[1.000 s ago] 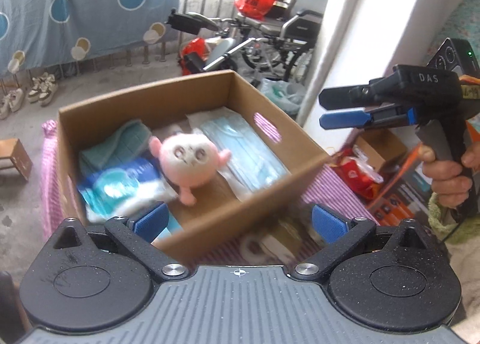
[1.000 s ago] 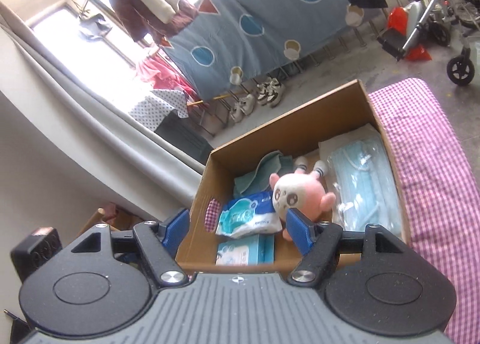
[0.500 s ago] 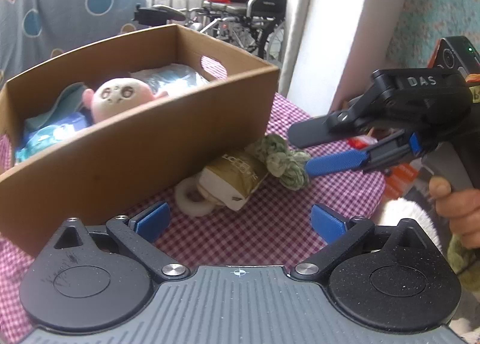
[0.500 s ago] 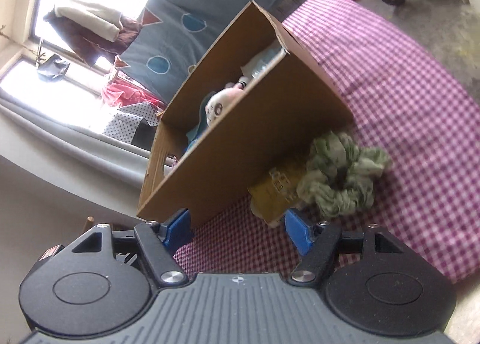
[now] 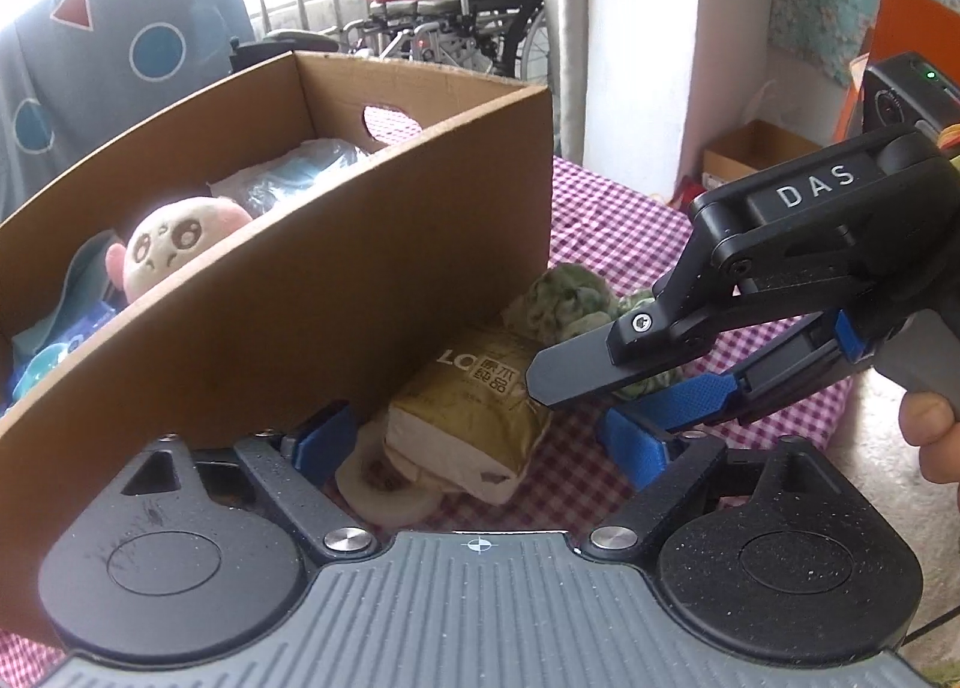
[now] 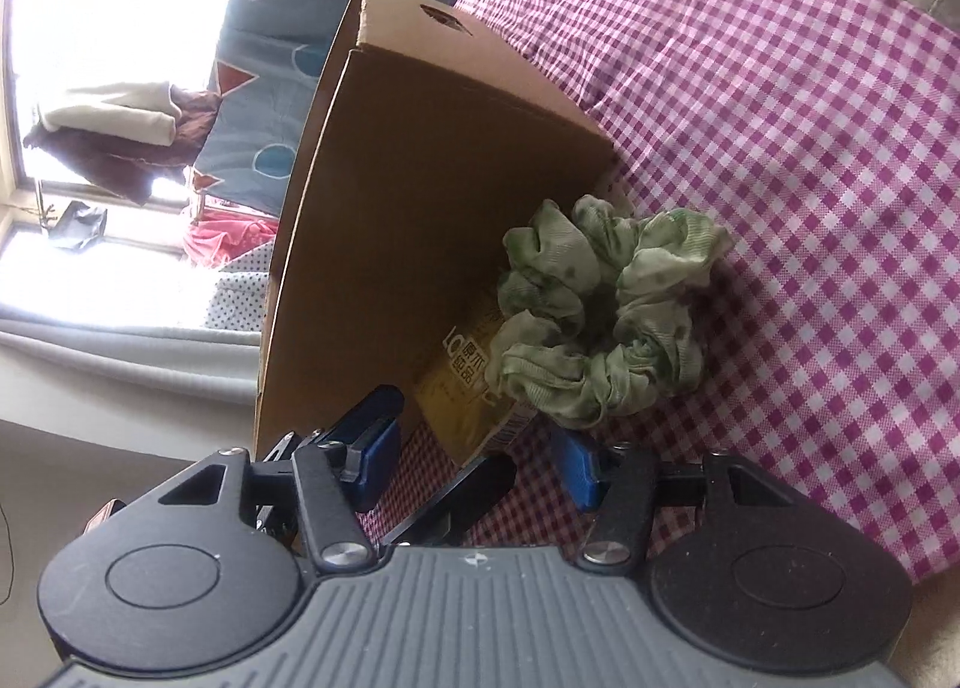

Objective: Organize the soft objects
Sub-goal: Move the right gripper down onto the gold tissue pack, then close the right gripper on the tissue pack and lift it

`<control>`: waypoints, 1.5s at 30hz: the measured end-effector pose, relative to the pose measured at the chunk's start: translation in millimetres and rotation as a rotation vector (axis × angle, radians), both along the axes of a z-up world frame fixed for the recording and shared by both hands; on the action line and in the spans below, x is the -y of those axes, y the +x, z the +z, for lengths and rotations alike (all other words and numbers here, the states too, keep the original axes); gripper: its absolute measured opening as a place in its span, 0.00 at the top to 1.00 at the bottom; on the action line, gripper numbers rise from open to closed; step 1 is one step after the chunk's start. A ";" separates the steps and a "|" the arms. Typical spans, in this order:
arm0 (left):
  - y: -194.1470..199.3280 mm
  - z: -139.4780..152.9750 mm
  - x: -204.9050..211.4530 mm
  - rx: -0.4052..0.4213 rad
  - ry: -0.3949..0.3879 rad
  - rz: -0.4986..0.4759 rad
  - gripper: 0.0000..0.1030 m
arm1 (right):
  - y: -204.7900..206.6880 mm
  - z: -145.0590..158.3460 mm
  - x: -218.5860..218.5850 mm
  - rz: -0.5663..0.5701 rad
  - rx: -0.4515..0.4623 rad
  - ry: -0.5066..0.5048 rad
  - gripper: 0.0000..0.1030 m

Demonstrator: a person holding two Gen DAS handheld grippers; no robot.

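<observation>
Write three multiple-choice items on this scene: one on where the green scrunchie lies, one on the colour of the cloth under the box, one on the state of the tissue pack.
1. Where is the green scrunchie?
A. Inside the cardboard box
B. On the checked cloth outside the box, by the tissue pack
C. Held in the right gripper

2. What colour is the checked cloth?
A. Blue and yellow
B. Green and black
C. Magenta and white

3. What is the state of the tissue pack?
A. Lying on the cloth in front of the cardboard box, not gripped
B. Lifted clear of the cloth
C. Packed in the box beside the pink plush

Answers:
1 B: the right wrist view shows it resting on the cloth against the pack.
2 C: magenta and white squares show in both views.
3 A: it lies flat, and no gripper pad presses on it.
</observation>
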State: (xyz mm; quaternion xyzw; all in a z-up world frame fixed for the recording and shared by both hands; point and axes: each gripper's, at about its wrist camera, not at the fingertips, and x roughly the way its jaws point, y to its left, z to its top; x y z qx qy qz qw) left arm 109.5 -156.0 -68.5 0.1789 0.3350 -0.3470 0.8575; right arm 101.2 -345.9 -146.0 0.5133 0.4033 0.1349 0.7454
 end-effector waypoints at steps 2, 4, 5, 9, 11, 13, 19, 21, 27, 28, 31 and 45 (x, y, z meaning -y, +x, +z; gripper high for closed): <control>5.0 -2.8 3.0 -0.013 0.011 -0.004 0.24 | 2.0 -2.8 0.1 -0.010 -0.001 0.011 0.44; 8.4 -3.9 4.5 -0.033 0.017 -0.007 0.24 | 3.3 -5.1 1.2 -0.015 -0.001 0.024 0.46; 8.4 -4.6 5.9 -0.040 0.016 -0.007 0.25 | 3.5 -6.8 3.0 -0.015 0.001 0.031 0.47; 3.9 -4.4 7.7 -0.056 0.013 -0.008 0.26 | 5.6 -6.5 3.8 -0.001 0.006 0.039 0.51; -1.1 -3.4 8.0 -0.069 0.010 -0.008 0.26 | 6.9 -6.1 3.7 0.010 0.005 0.033 0.51; -8.0 -2.1 8.2 -0.072 0.011 -0.006 0.26 | 4.2 -5.0 1.9 0.017 0.007 0.025 0.52; -28.4 1.3 0.6 -0.142 -0.021 0.021 0.26 | -6.9 0.7 1.6 0.053 0.000 -0.008 0.52; -35.9 1.5 -3.7 -0.173 -0.039 0.026 0.26 | -10.9 2.8 0.4 0.074 -0.007 -0.026 0.52; -53.5 -4.4 -18.6 -0.284 -0.105 0.059 0.26 | -23.0 6.9 -14.9 0.140 -0.027 -0.107 0.52; -55.9 -5.9 -20.7 -0.297 -0.110 0.066 0.26 | -24.4 7.8 -17.0 0.148 -0.025 -0.114 0.52; -60.9 -7.8 -27.8 -0.300 -0.115 0.087 0.26 | -29.1 14.5 -22.6 0.143 -0.015 -0.156 0.52; -42.1 -21.9 -16.0 -0.255 -0.044 0.032 0.27 | -23.8 22.3 -55.7 0.137 -0.004 -0.336 0.52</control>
